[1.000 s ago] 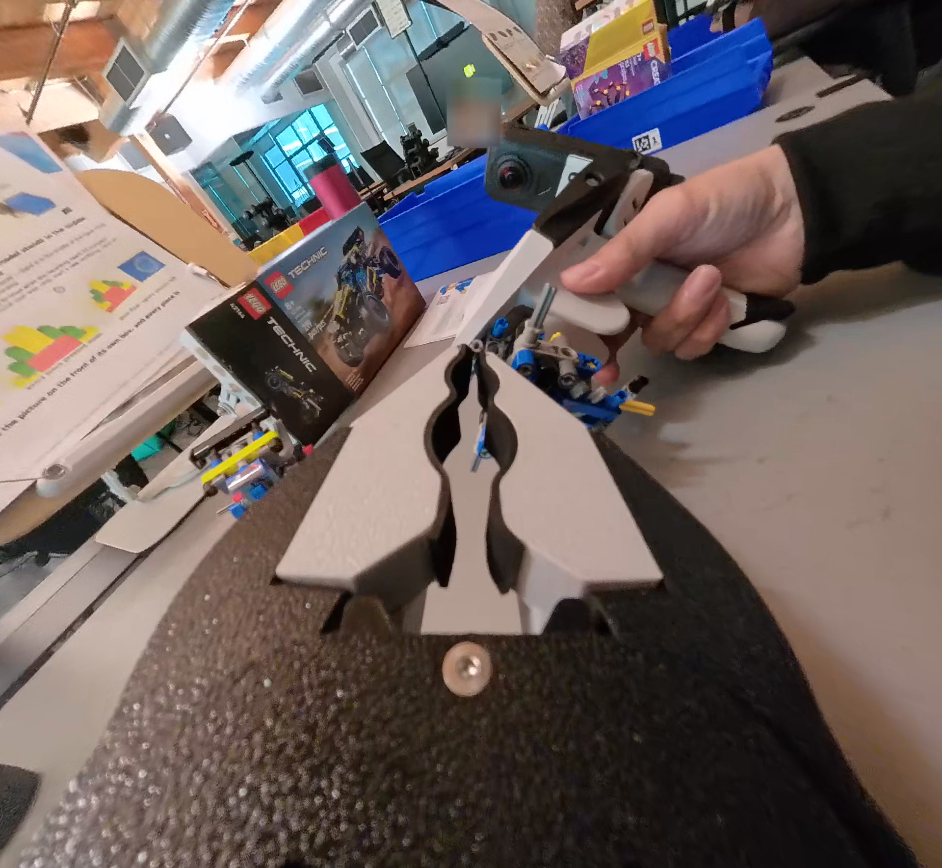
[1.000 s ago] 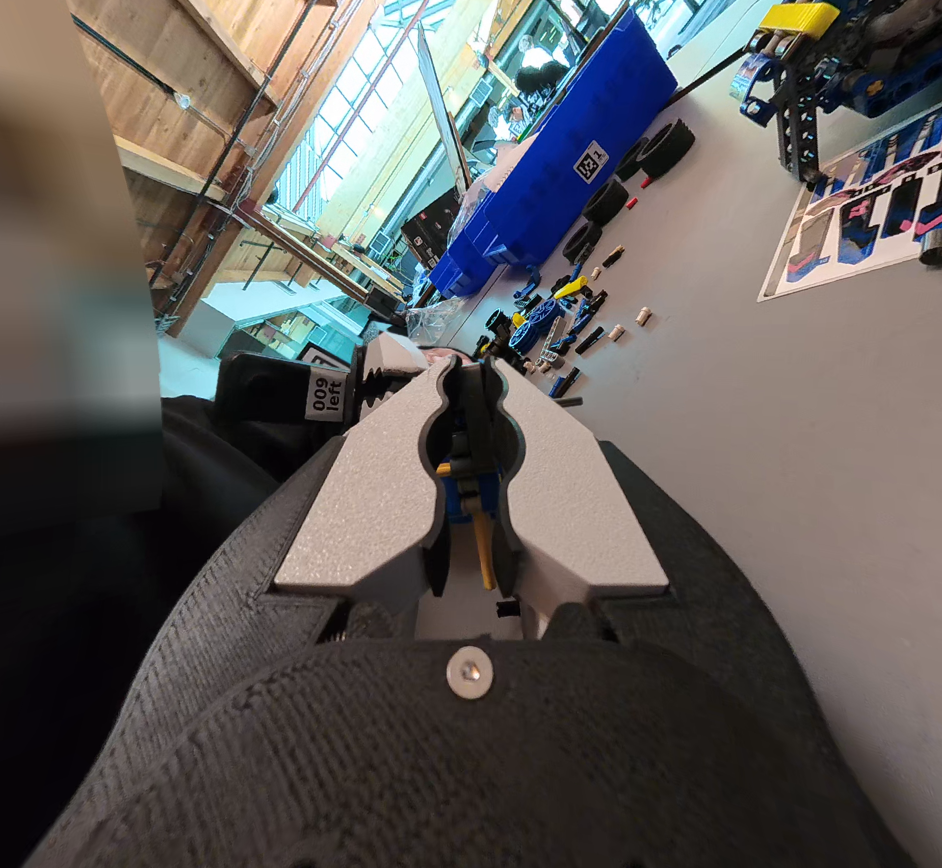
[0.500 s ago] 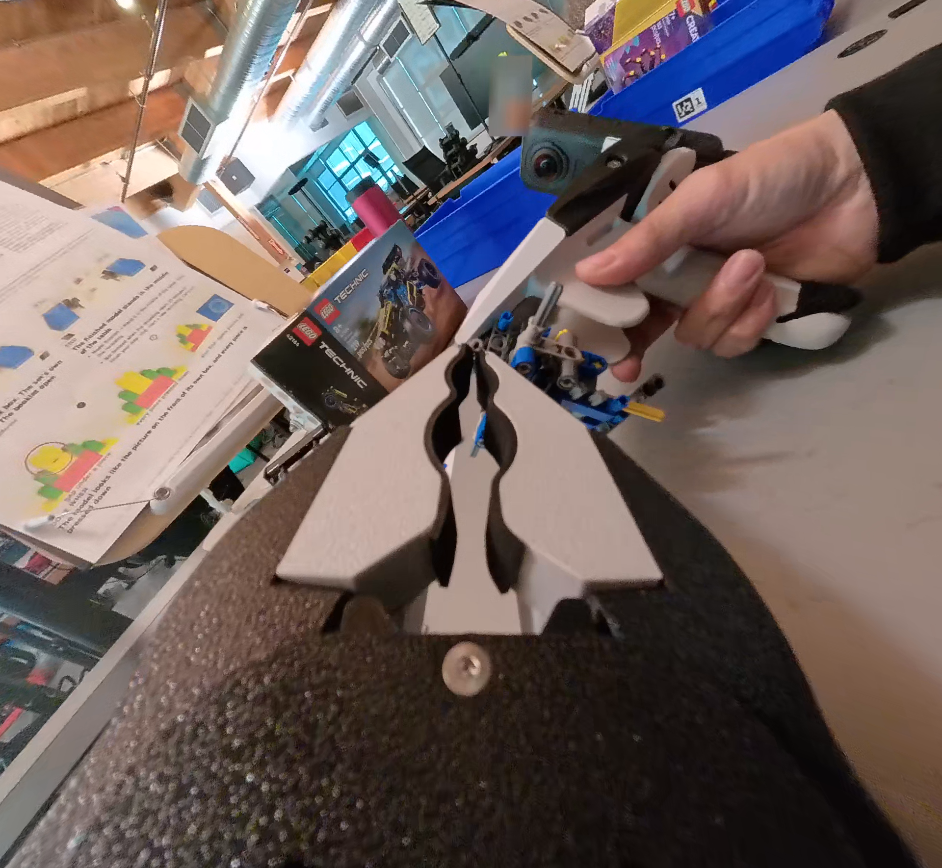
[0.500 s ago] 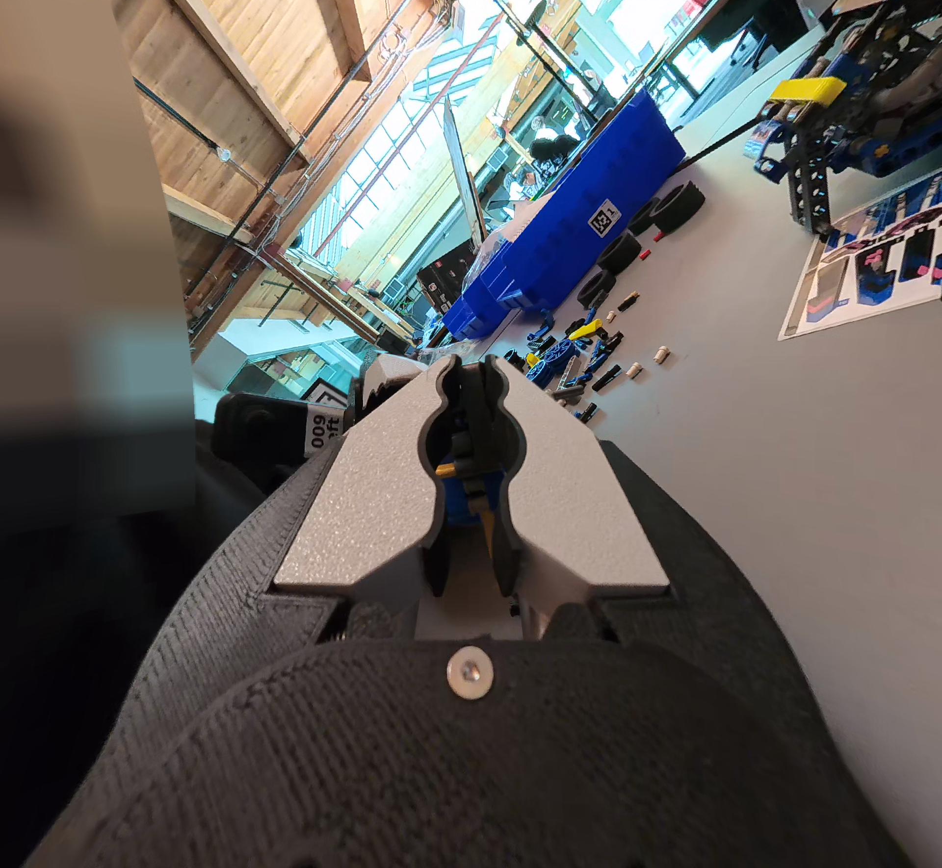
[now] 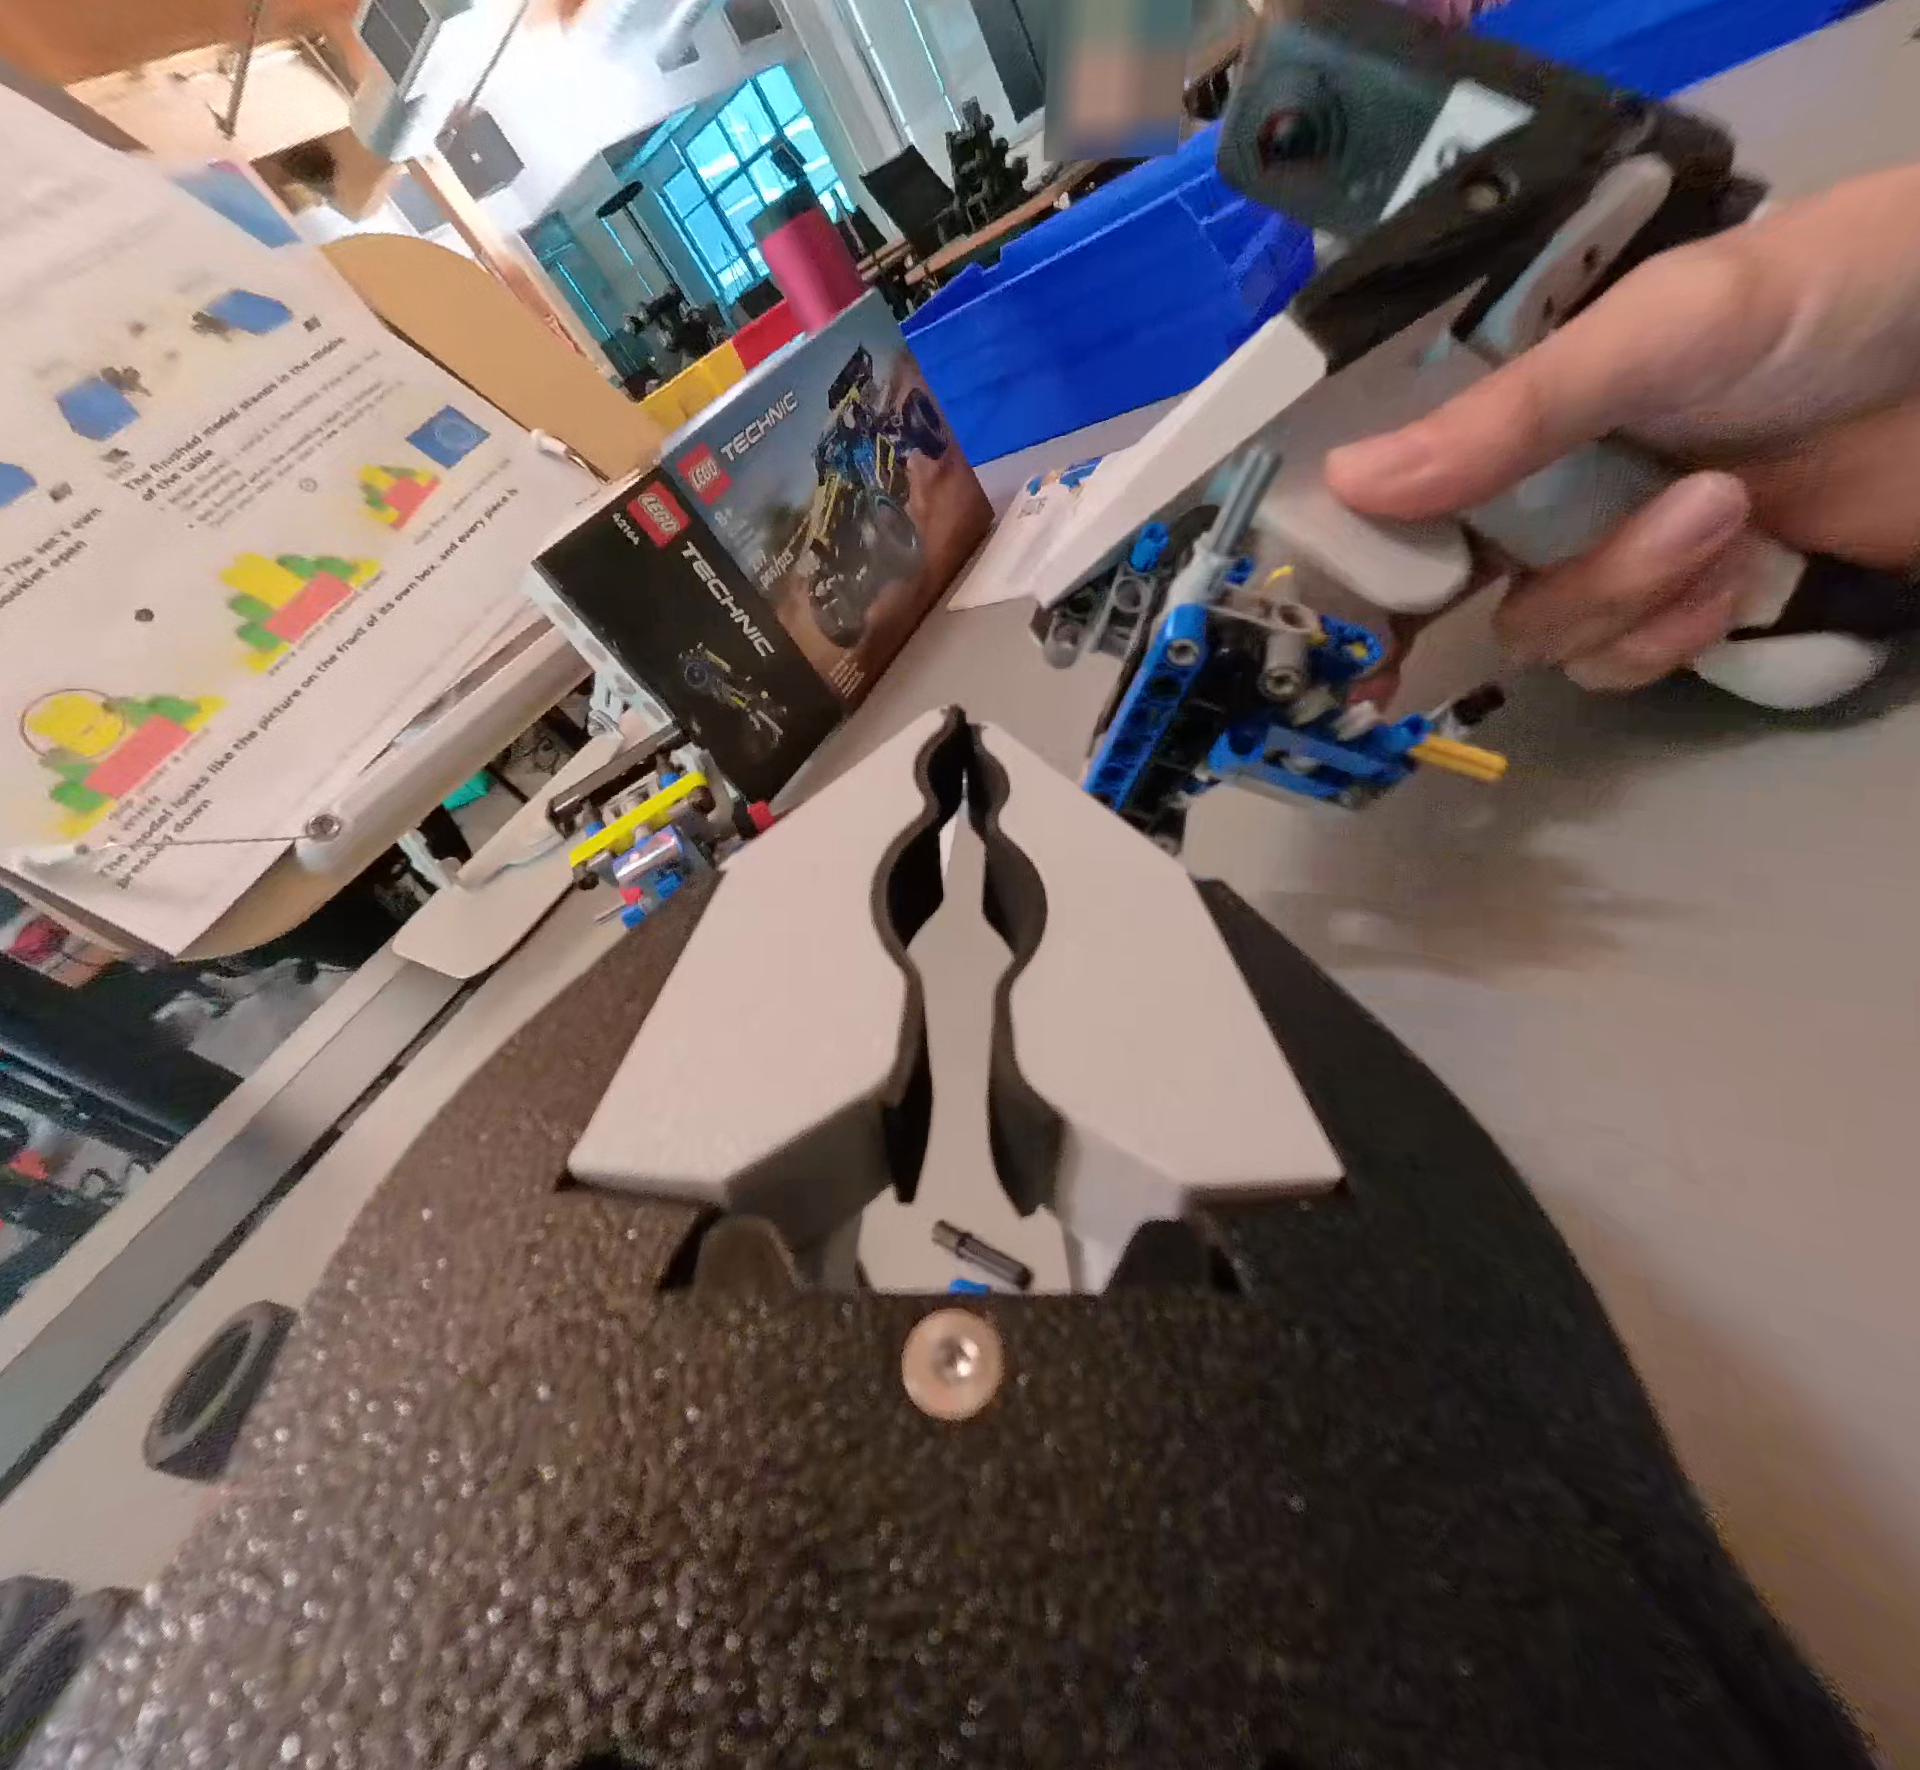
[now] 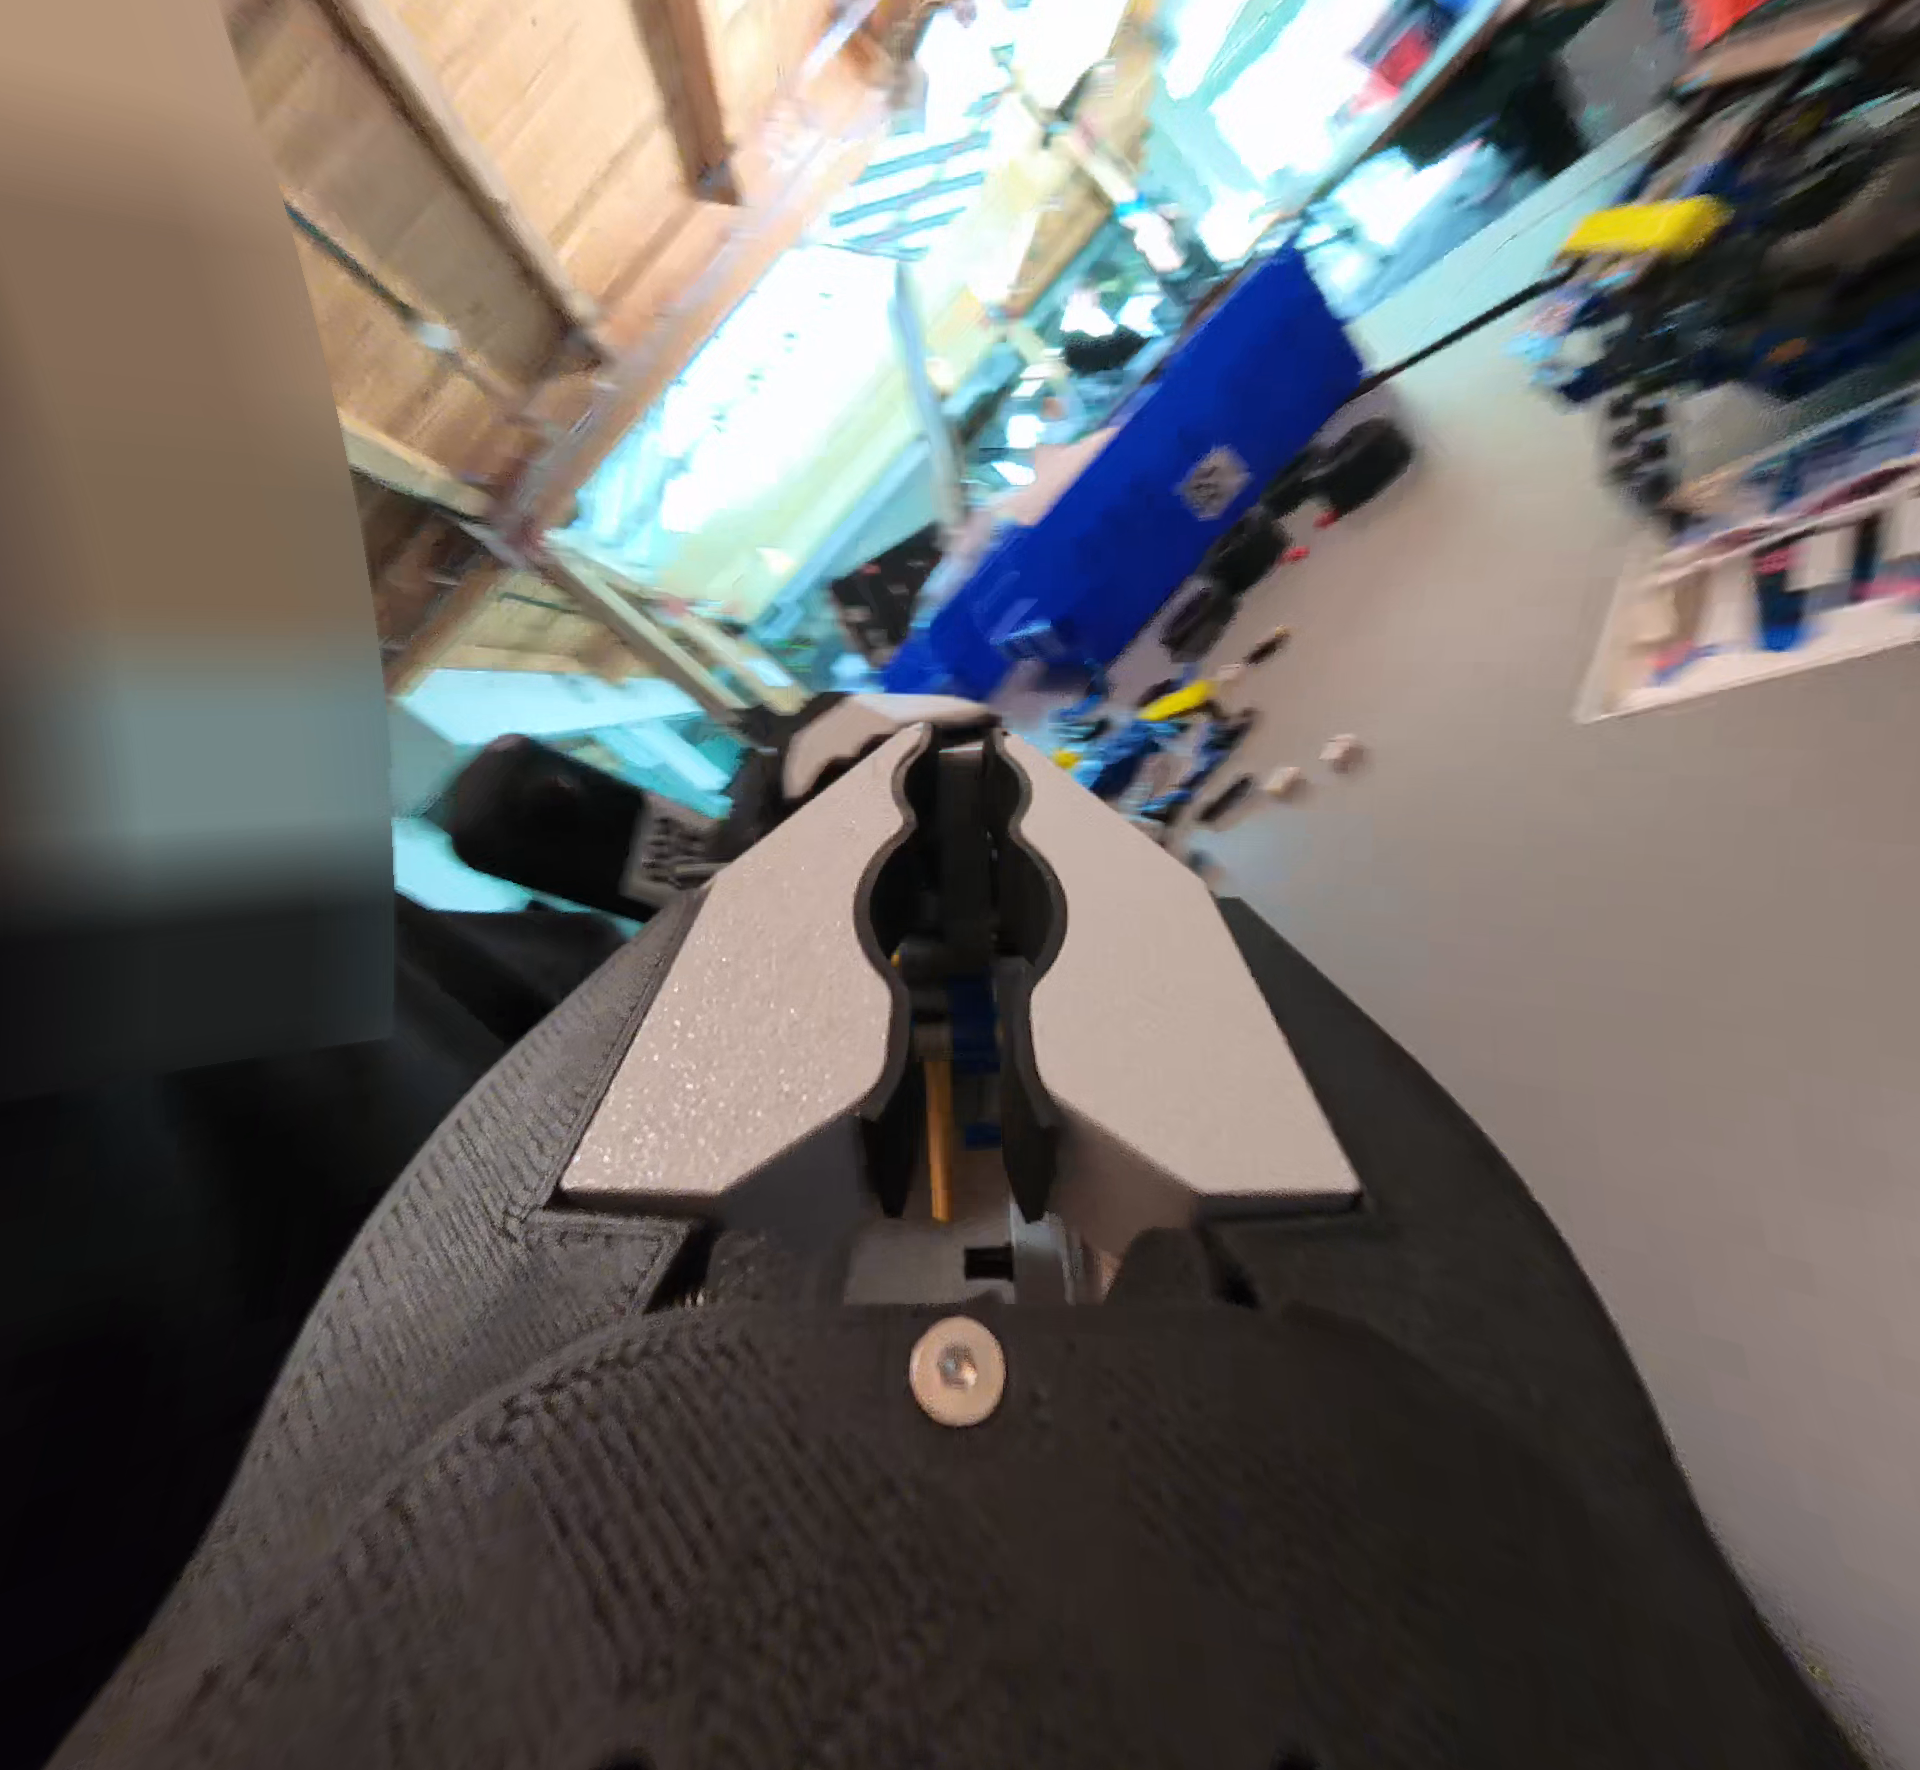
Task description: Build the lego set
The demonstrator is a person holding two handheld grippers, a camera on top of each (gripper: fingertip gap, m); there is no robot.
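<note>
Grey tabletop (image 5: 1621, 1045) carries everything in the left wrist view, and reading across it gives a fair idea of progress. At far left hangs a printed instruction sheet (image 5: 197, 515); below its corner a small yellow-and-blue sub-build (image 5: 644, 837) sits at the table edge, just beside the upright black set box (image 5: 769, 567). In the middle the left gripper (image 5: 961, 764) has its fingers pressed nearly together with nothing between the tips; a small dark pin (image 5: 982, 1255) lies on the table below it. To the right, the right gripper (image 5: 1132, 515), held in a hand (image 5: 1704, 432), pinches the blue and black chassis assembly (image 5: 1247, 692) above the table. The blurred right wrist view shows loose parts (image 6: 1195, 733) and black tyres (image 6: 1351, 463) beside a blue bin (image 6: 1143, 515). Judging by these unfitted wheels and scattered pieces, the build is partway, with much left.
</note>
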